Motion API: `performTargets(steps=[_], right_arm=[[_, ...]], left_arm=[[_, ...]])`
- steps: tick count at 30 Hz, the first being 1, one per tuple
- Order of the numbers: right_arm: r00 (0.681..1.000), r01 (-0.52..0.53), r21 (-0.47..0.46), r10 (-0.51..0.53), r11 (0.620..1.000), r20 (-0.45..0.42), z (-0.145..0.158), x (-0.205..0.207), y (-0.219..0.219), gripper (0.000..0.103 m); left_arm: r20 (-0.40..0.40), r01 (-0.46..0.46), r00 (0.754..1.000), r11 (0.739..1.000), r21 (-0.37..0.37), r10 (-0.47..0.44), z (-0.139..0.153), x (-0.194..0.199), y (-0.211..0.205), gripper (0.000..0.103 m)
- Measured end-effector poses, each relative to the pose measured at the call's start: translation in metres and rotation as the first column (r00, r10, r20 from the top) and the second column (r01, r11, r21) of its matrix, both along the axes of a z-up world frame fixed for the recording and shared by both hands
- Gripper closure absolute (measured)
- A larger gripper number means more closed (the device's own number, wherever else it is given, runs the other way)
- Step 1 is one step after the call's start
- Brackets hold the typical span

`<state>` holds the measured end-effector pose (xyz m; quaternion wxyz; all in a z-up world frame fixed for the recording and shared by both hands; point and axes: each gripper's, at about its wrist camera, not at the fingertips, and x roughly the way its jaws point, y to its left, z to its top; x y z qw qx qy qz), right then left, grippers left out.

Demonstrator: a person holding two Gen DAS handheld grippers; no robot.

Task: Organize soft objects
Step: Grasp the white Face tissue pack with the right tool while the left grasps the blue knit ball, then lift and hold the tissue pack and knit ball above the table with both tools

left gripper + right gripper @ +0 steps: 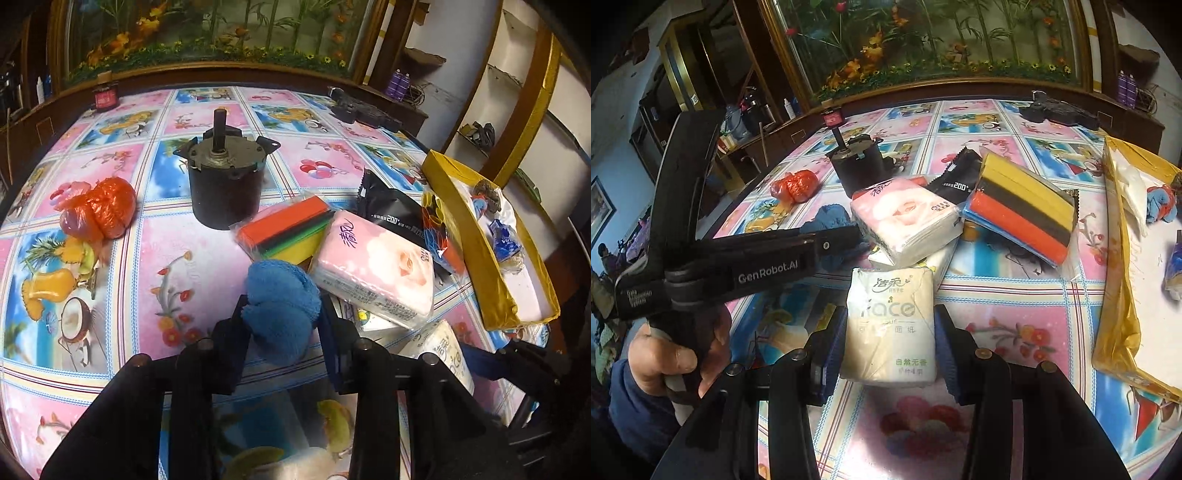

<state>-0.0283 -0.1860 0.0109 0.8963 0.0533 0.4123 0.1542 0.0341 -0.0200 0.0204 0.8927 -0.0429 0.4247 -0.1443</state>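
Under both tongs, floral tablecloth (177, 236) (aquarium (207, 33) behind)

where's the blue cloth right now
In the left wrist view the blue cloth sits between the left gripper fingers, just left of the pink tissue pack.

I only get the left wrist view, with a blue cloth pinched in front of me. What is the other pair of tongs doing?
Observer: The right tongs are closed around a cream tissue pack with "Face" printed on it.
Operator: Who carries my left tongs and the blue cloth?
Observer: A bare hand grips the tool's handle from below.
Operator: Is anything written on that tool?
Observer: Yes, its side reads "GenRobot.AI" in white letters.
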Motion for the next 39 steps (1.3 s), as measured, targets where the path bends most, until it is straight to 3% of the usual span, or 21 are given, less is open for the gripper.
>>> performTargets(steps=[5,10,19,39], right_arm=[[1.0,0.001,0.01,-0.001,1.0,0.001,0.0,0.001,-0.001,0.058],[1.0,-0.007,0.04,0.007,0.999,-0.005,-0.001,0.006,-0.004,0.058],[1.0,0.006,0.029,-0.006,1.0,0.015,-0.001,0.007,-0.003,0.058],[0.999,0.044,0.011,-0.044,0.999,0.007,-0.002,0.006,-0.007,0.058]], left_arm=[[0.017,-0.003,1.0,0.999,-0.038,0.004,0.003,-0.004,0.006,0.071],[0.041,-0.027,0.999,0.999,-0.019,0.027,0.005,-0.004,0.006,0.071],[0.201,-0.092,0.975,0.996,-0.006,0.091,0.029,-0.018,0.013,0.071],[0.212,-0.058,0.975,0.997,-0.043,0.066,0.035,-0.022,0.011,0.071]])
